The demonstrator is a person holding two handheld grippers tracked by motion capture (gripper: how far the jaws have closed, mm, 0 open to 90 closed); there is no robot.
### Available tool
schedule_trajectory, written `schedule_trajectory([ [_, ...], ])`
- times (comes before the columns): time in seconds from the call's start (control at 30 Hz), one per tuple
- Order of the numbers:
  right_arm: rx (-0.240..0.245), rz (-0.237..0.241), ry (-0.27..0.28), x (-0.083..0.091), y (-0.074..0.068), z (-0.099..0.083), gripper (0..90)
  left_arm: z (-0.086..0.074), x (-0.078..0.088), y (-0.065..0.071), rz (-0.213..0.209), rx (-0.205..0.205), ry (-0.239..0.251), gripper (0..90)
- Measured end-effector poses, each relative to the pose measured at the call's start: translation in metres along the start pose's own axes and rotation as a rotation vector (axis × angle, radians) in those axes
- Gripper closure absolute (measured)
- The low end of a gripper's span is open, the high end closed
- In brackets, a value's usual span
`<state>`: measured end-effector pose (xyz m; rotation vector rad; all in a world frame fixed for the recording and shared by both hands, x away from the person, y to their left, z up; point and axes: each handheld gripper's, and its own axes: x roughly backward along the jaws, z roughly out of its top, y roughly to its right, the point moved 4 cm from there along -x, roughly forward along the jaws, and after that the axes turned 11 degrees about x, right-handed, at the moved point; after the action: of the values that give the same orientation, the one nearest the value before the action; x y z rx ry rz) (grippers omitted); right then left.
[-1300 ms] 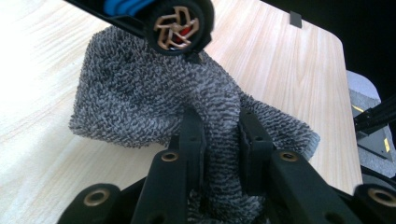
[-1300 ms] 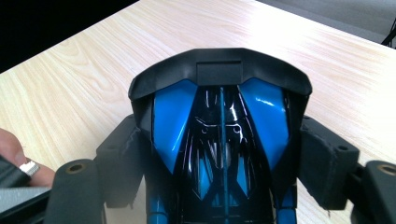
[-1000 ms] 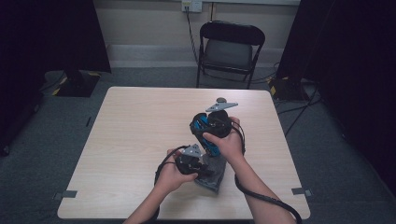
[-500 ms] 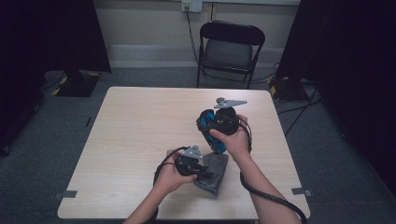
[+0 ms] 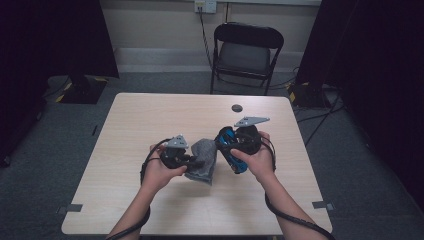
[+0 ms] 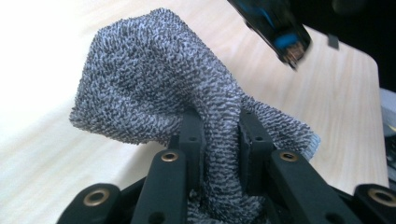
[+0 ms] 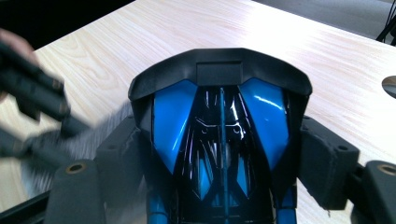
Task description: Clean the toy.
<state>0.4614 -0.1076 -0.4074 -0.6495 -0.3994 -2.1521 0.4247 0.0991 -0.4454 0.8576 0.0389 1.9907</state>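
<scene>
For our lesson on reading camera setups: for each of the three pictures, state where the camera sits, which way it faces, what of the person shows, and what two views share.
High view: above the person's side, looking forward and down on the table; forearms, both hands.
Left gripper view: on the left hand-held gripper, along jaws shut on the grey cloth.
Right gripper view: on the right hand-held gripper, along jaws clamping the blue toy car.
Shared: cloth and car appear in both gripper views.

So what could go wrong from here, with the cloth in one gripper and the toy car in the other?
The left gripper pinches just a narrow fold of the grey cloth, so it might slip free. The right gripper clamps the glossy blue toy car by its sides; wiping pressure could twist it loose over the table.
</scene>
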Motion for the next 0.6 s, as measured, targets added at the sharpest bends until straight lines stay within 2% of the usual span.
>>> schedule_trajectory([
  [0.27, 0.025, 0.020, -0.008, -0.002, -0.010, -0.009, 25.2, 0.010, 0.005, -0.006, 0.021, 0.017, 0.028, 74.7],
  [0.47, 0.053, 0.014, -0.019, -0.007, -0.018, -0.013, 25.3, 0.015, -0.001, -0.002, 0.010, 0.006, 0.030, 74.6],
  [0.6, 0.052, 0.022, -0.022, -0.010, -0.020, -0.015, 25.2, 0.017, -0.004, 0.003, 0.005, -0.008, 0.024, 74.7],
])
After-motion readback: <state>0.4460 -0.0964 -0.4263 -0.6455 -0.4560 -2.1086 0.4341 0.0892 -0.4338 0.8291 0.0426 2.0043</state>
